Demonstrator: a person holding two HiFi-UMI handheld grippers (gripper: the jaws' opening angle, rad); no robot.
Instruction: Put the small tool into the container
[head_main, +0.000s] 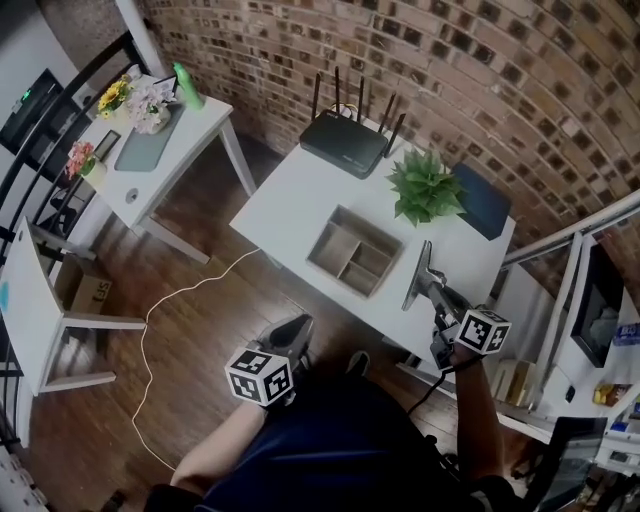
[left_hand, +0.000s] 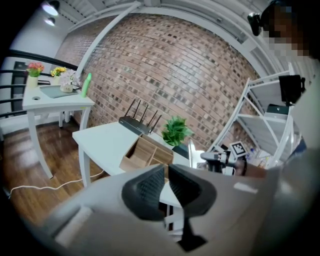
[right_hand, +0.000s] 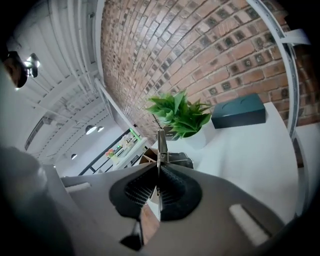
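R gripper (head_main: 436, 288) clenched on thin metal tool (head_main: 424, 258); the tool sticks up past the pads and is held just right of the wooden container (head_main: 325, 238) in head view, over the table (head_main: 285, 200) edge. L gripper (head_main: 293, 330) is low, well short of container, w/ jaws a slit apart and nothing btwn. Plant (head_main: 425, 185) sits just behind container.

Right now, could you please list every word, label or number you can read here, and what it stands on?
No text here can be read clearly.
On the cardboard box: dark print, too blurred to read.
On the marker cubes of the left gripper and right gripper: square patterns only, no letters.
On the small tool and router: no label visible.
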